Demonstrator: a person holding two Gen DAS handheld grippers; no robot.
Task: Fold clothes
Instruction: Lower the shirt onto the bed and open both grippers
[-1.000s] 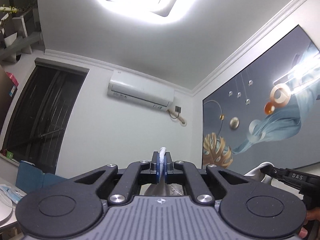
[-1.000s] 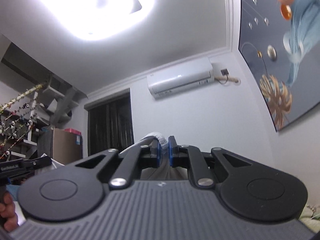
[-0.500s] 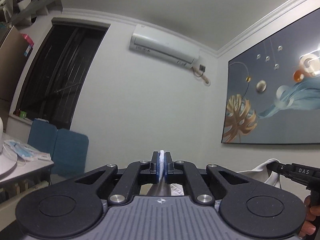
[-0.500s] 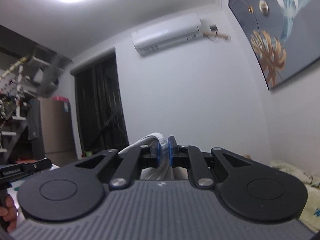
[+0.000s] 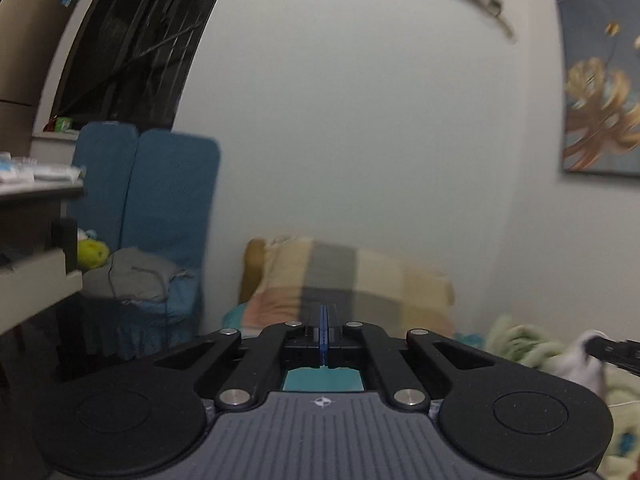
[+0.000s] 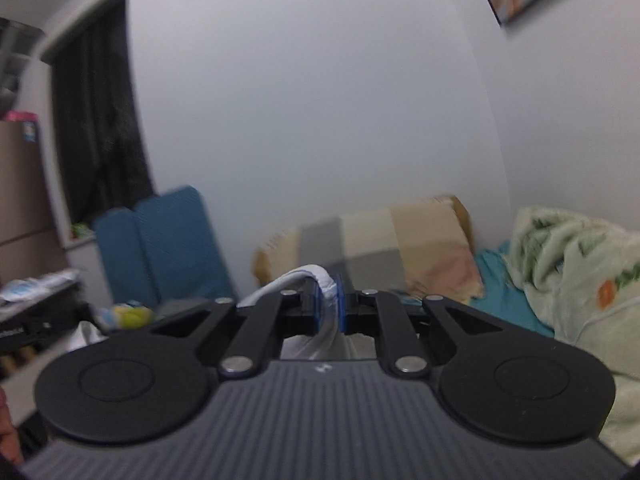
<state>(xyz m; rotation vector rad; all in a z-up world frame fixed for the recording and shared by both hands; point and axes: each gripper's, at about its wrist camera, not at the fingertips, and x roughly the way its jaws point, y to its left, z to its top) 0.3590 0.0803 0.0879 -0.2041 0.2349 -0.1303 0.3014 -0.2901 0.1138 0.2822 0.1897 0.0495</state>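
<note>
Item: soft white cotton garment [image 6: 326, 292], light and limp, bunched at its edge, in front of the checked pastel pillow [image 6: 384, 248].

Right gripper [image 6: 329, 300]: clamped on a thick fold of it.

Left gripper [image 5: 323, 334]: blue pads pressed together; we see no cloth between them.

We judge it slack and prone to sagging; best taken by hems or corners.

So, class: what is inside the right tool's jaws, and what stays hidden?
A bunched fold of white garment is pinched between the right tool's blue pads. It trails left and down behind the linkage. The tool's body covers the rest, so the garment's type and full shape cannot be seen.
</note>
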